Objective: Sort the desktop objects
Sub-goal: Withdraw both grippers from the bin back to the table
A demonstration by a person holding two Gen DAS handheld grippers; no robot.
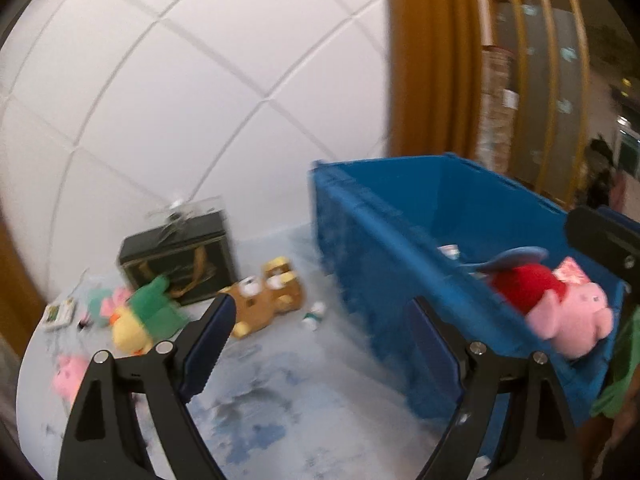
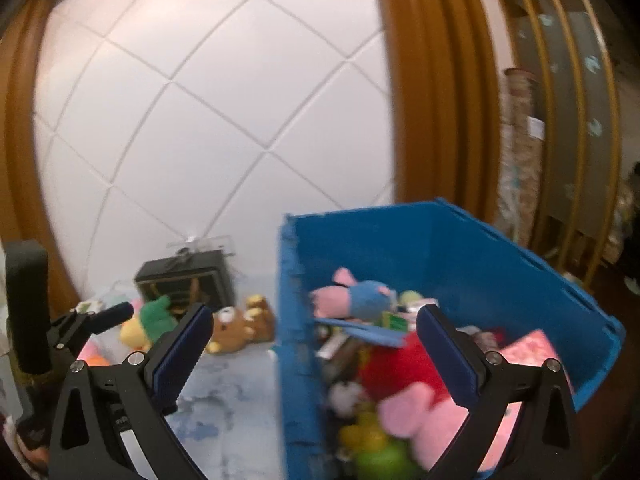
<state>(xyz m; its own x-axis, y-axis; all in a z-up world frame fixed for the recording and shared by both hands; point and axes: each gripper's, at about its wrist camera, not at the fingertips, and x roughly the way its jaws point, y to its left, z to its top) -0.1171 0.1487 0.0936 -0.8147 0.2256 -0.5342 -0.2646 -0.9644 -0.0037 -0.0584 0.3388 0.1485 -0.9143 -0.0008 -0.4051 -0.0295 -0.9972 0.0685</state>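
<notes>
Left wrist view: the left gripper (image 1: 320, 328) hangs with its jaws wide apart and nothing between them, over a pale blue-stained tabletop (image 1: 272, 392). Just right of it stands a blue plastic bin (image 1: 400, 248), and a pink pig plush in a red dress (image 1: 560, 304) sits at the bin's near rim. Across the table lie a brown bear plush (image 1: 264, 300), a yellow plush with a green hat (image 1: 144, 320) and another pink plush (image 1: 68, 372) at the left edge. A dark box (image 1: 180, 256) stands against the white tiled wall (image 1: 200, 100).

Right wrist view: the right gripper (image 2: 312, 344) is also spread wide and empty, held above the bin's left wall (image 2: 296, 320). Inside the bin are a blue and pink plush (image 2: 360, 296), the red-dressed pig (image 2: 408, 384), a pink card (image 2: 528, 344) and a yellow-green toy (image 2: 372, 444), all blurred. The bear (image 2: 236, 324) and the green-hatted plush (image 2: 148, 320) lie on the table left of the bin, in front of the dark box (image 2: 188, 280). The left gripper (image 2: 92, 316) shows at the left edge.
</notes>
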